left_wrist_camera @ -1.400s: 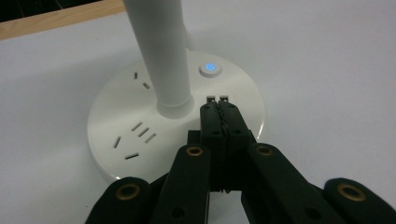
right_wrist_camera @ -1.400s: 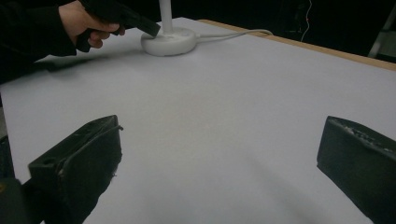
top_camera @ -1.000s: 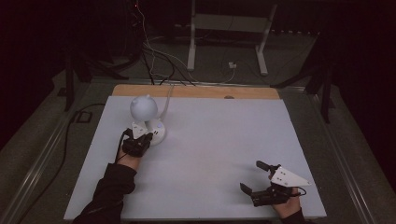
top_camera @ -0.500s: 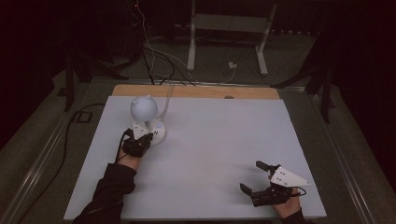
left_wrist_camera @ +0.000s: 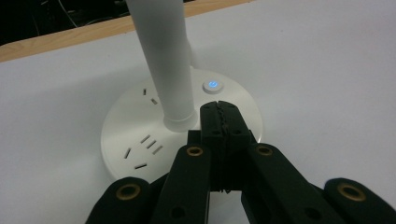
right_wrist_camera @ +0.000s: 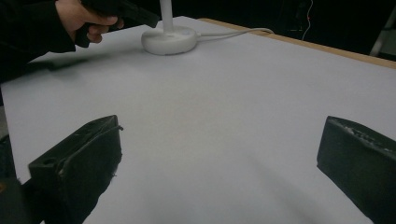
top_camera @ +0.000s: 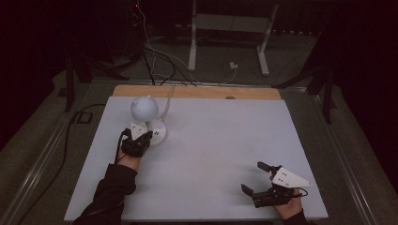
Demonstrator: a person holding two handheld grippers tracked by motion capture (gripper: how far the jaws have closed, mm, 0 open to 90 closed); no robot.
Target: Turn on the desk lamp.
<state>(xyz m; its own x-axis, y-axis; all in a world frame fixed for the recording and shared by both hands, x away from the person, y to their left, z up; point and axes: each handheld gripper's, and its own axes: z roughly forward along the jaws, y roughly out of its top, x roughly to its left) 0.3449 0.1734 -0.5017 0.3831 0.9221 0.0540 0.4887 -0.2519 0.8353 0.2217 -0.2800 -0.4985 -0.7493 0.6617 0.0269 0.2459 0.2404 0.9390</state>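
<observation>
White table (top_camera: 211,140): lamp (top_camera: 144,108) stem upright; left gripper (left_wrist_camera: 219,114) closed (over base), right gripper (top_camera: 258,178) wide.

In my left gripper view the top edge is cutting off the lamp stem (left_wrist_camera: 164,60); my closed jaws are hiding the base (left_wrist_camera: 135,135) at 6 o'clock.

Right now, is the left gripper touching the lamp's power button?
Apart. The left gripper view shows the shut left gripper over the lamp base, with bare white base between its tips and the lit button.
</observation>
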